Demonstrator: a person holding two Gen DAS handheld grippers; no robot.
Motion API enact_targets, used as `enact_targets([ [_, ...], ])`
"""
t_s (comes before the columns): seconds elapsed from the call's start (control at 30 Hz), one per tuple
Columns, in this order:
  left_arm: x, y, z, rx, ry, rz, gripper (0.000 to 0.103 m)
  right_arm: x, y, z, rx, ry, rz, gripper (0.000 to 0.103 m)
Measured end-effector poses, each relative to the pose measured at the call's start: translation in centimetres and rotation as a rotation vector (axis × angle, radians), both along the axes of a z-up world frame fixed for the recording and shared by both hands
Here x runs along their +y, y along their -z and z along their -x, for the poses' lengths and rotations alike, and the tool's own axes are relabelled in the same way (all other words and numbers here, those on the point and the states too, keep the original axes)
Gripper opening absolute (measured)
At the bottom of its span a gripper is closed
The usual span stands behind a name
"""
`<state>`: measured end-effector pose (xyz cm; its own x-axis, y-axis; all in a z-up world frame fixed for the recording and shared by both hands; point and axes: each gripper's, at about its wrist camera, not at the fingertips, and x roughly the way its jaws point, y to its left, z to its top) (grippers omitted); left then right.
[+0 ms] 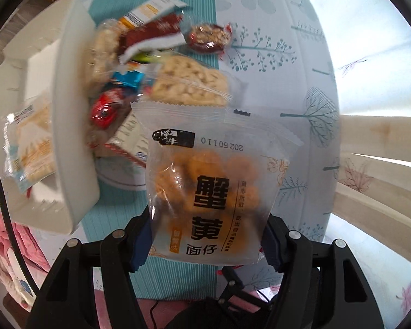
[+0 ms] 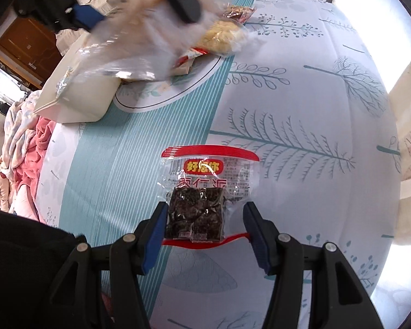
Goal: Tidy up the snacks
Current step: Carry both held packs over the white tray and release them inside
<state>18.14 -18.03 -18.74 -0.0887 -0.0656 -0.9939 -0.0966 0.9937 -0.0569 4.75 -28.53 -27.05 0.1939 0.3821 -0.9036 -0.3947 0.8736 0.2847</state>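
My left gripper [image 1: 205, 235] is shut on a clear packet of orange crab-roe snacks [image 1: 213, 192] and holds it above the table, near a pile of mixed snack packets [image 1: 156, 63] on a plate [image 1: 120, 175]. A white divided box [image 1: 41, 115] at the left holds one cracker packet [image 1: 30, 142]. My right gripper [image 2: 205, 233] is open around a red-edged clear packet of dark date squares [image 2: 205, 192] lying on the tablecloth. The left finger pad touches the packet; the right one stands apart. The left gripper with its packet [image 2: 128, 41] shows blurred at the top of the right wrist view.
The table wears a white and teal cloth with tree prints [image 2: 301, 137]. The white box [image 2: 76, 98] and plate [image 2: 156, 93] lie at the far left. A pink blanket [image 2: 27, 142] lies beyond the table's left edge. Bright curtains [image 1: 383, 164] are at the right.
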Motion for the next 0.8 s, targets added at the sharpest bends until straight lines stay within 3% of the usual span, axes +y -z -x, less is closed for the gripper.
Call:
enact_targets([
  [0.37, 4.0, -5.4, 4.2, -0.072, -0.049, 0.050, 0.066, 1.1, -2.9, 1.0, -0.066, -0.022, -0.027, 0.056],
  [0.8, 11.0, -10.6, 9.0, -0.199, -0.112, 0.034, 0.066, 3.7, -7.4, 1.5, -0.134, 0.012, -0.089, 0.056],
])
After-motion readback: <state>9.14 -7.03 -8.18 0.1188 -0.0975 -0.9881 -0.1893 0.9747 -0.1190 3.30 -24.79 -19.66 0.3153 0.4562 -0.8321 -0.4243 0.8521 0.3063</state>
